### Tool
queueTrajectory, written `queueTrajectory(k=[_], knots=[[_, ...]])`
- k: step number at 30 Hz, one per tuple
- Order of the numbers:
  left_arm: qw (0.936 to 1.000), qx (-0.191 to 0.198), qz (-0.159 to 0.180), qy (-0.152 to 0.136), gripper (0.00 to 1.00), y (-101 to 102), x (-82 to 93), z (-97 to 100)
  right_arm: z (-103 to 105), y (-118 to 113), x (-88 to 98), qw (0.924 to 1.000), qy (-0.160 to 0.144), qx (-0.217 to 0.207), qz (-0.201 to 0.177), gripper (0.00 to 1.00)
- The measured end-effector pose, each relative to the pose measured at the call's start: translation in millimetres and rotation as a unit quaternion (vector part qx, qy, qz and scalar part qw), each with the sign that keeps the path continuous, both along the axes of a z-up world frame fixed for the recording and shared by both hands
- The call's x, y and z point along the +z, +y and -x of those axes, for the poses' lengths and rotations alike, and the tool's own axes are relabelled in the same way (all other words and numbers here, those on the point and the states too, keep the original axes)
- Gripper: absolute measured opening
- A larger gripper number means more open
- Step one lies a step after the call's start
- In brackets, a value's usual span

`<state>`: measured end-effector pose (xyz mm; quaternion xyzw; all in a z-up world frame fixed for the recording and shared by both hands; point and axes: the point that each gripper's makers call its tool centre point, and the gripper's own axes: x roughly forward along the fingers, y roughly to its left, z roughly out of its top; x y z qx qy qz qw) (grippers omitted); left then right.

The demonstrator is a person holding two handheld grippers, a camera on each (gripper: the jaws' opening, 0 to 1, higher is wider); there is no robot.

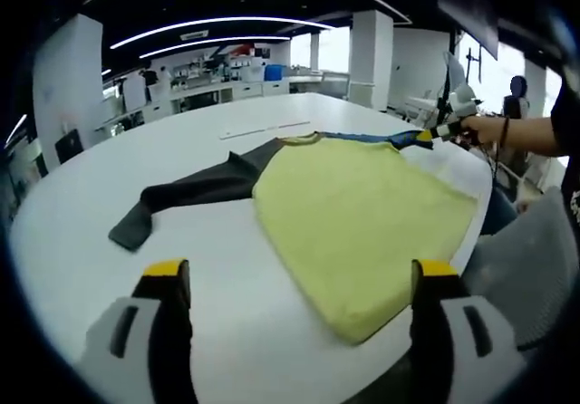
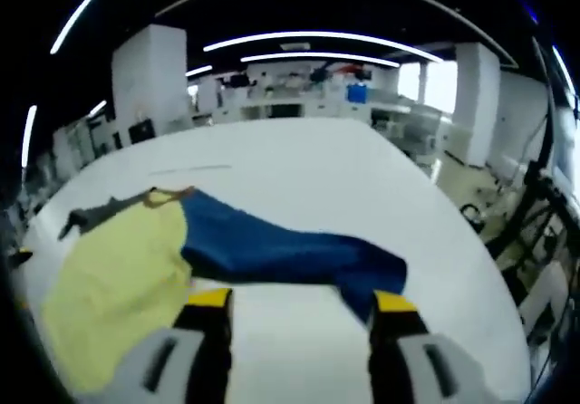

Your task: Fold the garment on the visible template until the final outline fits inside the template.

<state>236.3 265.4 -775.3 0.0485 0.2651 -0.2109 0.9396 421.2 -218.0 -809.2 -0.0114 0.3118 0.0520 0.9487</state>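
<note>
A garment with a pale yellow body (image 1: 358,214) lies flat on a white table (image 1: 217,331). Its dark grey sleeve (image 1: 195,191) stretches left, and its blue sleeve (image 1: 362,137) runs along the far edge to the right. My left gripper (image 1: 299,273) stands open over the near table edge, its fingers either side of the yellow hem. At the blue sleeve's end is my right gripper (image 1: 435,134), held by a person's hand (image 1: 485,130). In the right gripper view the blue sleeve (image 2: 281,245) lies across the table from the yellow body (image 2: 118,273). Its cuff ends just ahead of my open right gripper (image 2: 302,300).
A thin pale strip (image 1: 263,130) lies on the table beyond the garment. A grey chair (image 1: 530,259) stands at the table's right edge. Desks, pillars and equipment fill the room behind. Bare tabletop (image 2: 299,164) spreads beyond the blue sleeve.
</note>
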Motion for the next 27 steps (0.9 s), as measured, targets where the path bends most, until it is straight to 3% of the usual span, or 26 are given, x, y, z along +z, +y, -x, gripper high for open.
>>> queueTrajectory(k=[6, 11, 19, 27], knots=[[1.0, 0.004, -0.002, 0.001, 0.98, 1, 0.9, 0.4, 2, -21, -9.5, 0.9995, 0.008, -0.032, 0.003, 0.51], [1.0, 0.005, -0.006, 0.003, 0.96, 0, 1.8, 1.5, 2, -37, -17.0, 0.9974, 0.012, -0.071, 0.004, 0.38], [0.9999, 0.01, -0.009, 0.01, 0.93, 2, -0.6, 2.6, 4, -46, -29.4, 0.9931, 0.027, -0.114, 0.006, 0.21], [0.9997, 0.014, -0.012, 0.017, 0.91, 3, -1.4, 3.4, 4, -53, -35.1, 0.9917, 0.027, -0.124, 0.019, 0.09]])
